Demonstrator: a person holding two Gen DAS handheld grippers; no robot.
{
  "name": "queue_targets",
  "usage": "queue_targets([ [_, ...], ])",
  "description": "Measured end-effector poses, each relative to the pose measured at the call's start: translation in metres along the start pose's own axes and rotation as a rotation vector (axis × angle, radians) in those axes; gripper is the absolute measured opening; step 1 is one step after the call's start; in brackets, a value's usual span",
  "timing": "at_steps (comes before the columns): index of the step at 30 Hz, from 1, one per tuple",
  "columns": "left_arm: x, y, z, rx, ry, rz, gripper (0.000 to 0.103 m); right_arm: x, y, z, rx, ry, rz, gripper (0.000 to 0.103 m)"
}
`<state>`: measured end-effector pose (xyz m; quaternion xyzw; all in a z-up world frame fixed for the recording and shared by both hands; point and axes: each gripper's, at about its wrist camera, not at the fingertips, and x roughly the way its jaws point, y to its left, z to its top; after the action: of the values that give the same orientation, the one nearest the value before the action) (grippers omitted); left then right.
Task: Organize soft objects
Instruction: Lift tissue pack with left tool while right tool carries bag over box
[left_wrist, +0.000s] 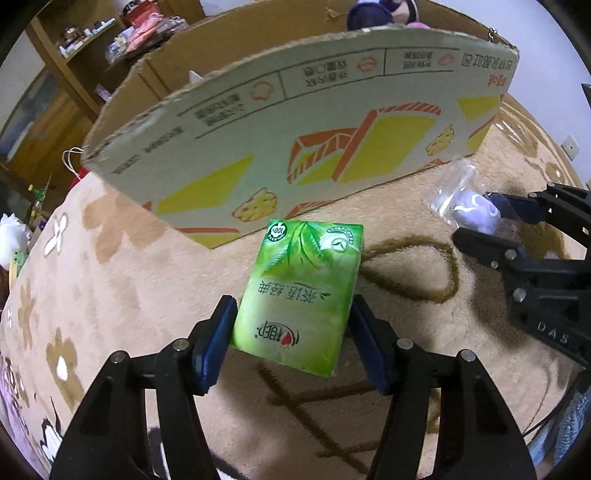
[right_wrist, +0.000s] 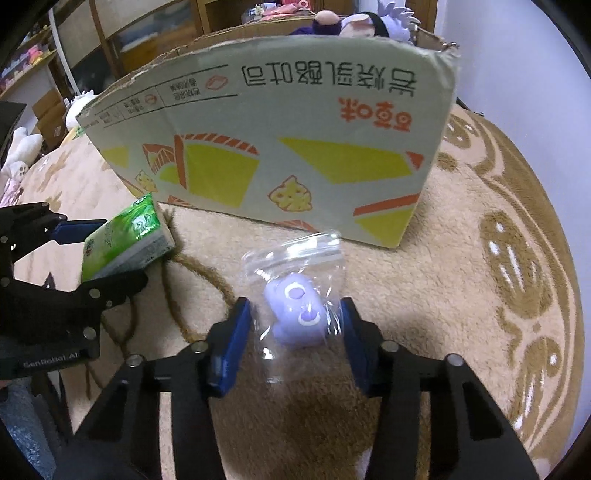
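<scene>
left tongs (left_wrist: 291, 332) clamp the green tissue pack (left_wrist: 301, 291) (lifted off the rug (left_wrist: 110, 277)); right tongs (right_wrist: 295, 328) pinch a bagged purple toy (right_wrist: 297, 314), both before the box (right_wrist: 295, 147).

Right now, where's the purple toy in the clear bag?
In the right wrist view the bagged purple toy sits between the right gripper pads on the beige rug, just before the cardboard box, right of the green tissue pack.

Dim indoor light; fisheye edges warped, perhaps blurred.
</scene>
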<state>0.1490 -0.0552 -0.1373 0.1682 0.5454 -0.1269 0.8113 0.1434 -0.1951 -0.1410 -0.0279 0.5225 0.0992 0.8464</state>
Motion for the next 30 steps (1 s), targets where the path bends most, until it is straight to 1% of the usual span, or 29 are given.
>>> queue_targets([
  [3, -0.011, 0.003, -0.003, -0.022, -0.027, 0.021, 0.060, -0.006, -0.002, -0.002, 0.011, -0.008, -0.002, 0.044],
  [6, -0.024, 0.007, -0.005, -0.048, -0.072, 0.034, 0.060, -0.015, -0.006, -0.003, 0.023, -0.023, 0.002, 0.044],
  [12, -0.058, 0.013, -0.007, -0.097, -0.183, 0.070, 0.056, -0.049, -0.007, -0.005, 0.012, -0.104, 0.000, 0.044],
  [13, -0.065, 0.015, -0.008, -0.105, -0.207, 0.075, 0.049, -0.057, -0.007, -0.005, 0.009, -0.126, 0.003, 0.044],
  [15, -0.078, 0.016, -0.010, -0.117, -0.242, 0.074, 0.045, -0.069, -0.003, -0.004, -0.005, -0.161, -0.008, 0.044],
  [16, -0.081, 0.019, -0.011, -0.123, -0.249, 0.058, 0.035, -0.075, 0.000, -0.004, -0.014, -0.182, -0.019, 0.044],
  [17, -0.080, 0.021, -0.010, -0.131, -0.234, 0.028, 0.025, -0.080, 0.001, -0.003, -0.019, -0.194, -0.022, 0.044],
  [18, -0.074, 0.025, -0.010, -0.145, -0.208, 0.001, 0.024, -0.085, 0.002, 0.000, -0.020, -0.205, -0.017, 0.044],
  [19, -0.068, 0.030, -0.011, -0.157, -0.191, -0.009, 0.023, -0.088, 0.006, 0.004, -0.022, -0.212, -0.012, 0.044],
  [22, -0.053, 0.032, -0.009, -0.172, -0.134, -0.006, 0.023, -0.090, 0.010, 0.006, -0.032, -0.222, -0.006, 0.044],
  [24, -0.051, 0.031, -0.009, -0.183, -0.123, -0.014, 0.023, -0.088, 0.013, 0.008, -0.036, -0.218, -0.004, 0.044],
  [28, -0.041, 0.036, -0.010, -0.202, -0.079, 0.011, 0.029, -0.085, 0.013, 0.007, -0.039, -0.210, -0.004, 0.044],
  [30, -0.036, 0.039, -0.011, -0.213, -0.058, 0.021, 0.038, -0.084, 0.012, 0.007, -0.036, -0.210, -0.004, 0.044],
])
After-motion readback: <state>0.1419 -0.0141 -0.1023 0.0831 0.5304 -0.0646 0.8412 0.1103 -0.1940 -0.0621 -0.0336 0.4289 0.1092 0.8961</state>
